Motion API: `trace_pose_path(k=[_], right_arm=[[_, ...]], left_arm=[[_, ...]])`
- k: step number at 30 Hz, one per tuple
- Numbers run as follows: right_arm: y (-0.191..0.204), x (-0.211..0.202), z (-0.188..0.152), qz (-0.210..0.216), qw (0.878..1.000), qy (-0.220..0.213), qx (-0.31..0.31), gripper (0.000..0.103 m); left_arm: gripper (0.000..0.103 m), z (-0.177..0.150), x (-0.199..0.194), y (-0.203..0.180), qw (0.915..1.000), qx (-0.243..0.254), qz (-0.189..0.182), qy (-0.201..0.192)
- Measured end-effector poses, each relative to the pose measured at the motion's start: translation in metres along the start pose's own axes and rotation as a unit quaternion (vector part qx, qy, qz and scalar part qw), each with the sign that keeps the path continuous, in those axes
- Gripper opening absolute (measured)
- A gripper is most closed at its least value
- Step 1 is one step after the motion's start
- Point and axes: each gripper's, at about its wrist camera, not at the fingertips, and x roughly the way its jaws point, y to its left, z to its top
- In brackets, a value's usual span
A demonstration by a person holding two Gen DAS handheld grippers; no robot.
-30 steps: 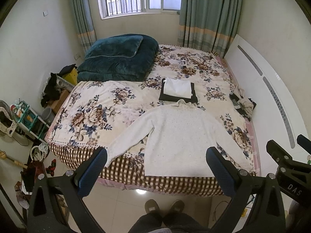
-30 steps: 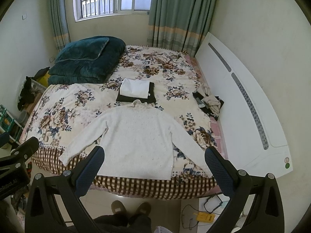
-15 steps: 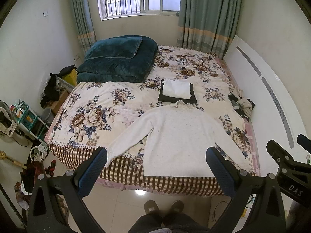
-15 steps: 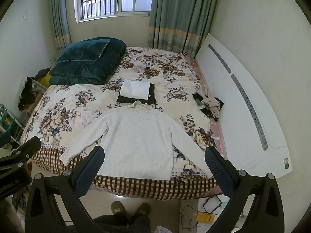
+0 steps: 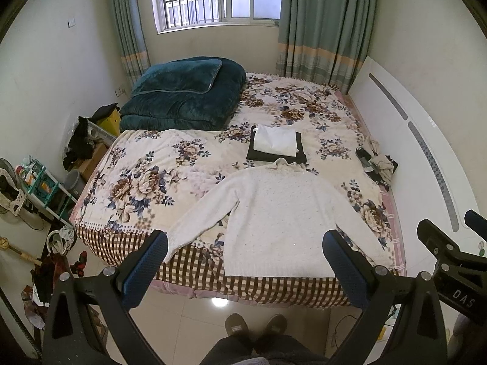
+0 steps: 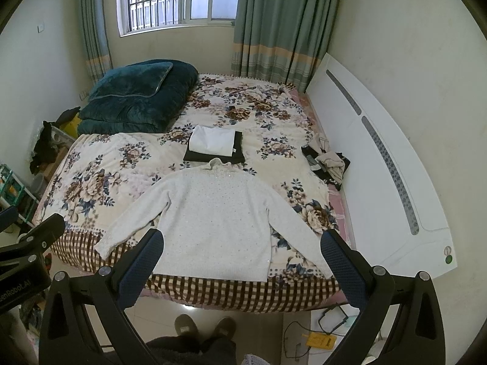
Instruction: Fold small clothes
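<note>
White knitted long-sleeved sweater [image 5: 283, 222] [image 6: 213, 219]: flat on floral-quilted bed [image 5: 182, 164] [image 6: 261, 115], sleeves outspread. Left tongs [image 5: 243, 269] and right tongs [image 6: 242, 269]: spread wide, holding nothing, above the floor.

Lettering on the two handheld gripper bodies

In the left wrist view, the black plastic body of the right gripper [image 5: 456, 286] at the right edge carries white letters reading "DAS"; the marking is cut off by the frame, so more may follow. In the right wrist view, the black plastic body of the left gripper [image 6: 21, 276] at the left edge carries white letters reading "enRobot.AI", its beginning cut off by the frame edge. No other text in either view is legible.
</note>
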Motion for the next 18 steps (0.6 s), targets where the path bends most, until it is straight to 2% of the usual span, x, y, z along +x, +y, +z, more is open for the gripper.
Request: trace_pose_path(k=[18], right_arm=[[-0.0012,-0.0013,0.0003,0.001,1.000,-0.001,0.000,0.103]], left_arm=[[0.103,-0.0008,-0.0053,-0.0025,1.0000,0.000,-0.003,-0.003]])
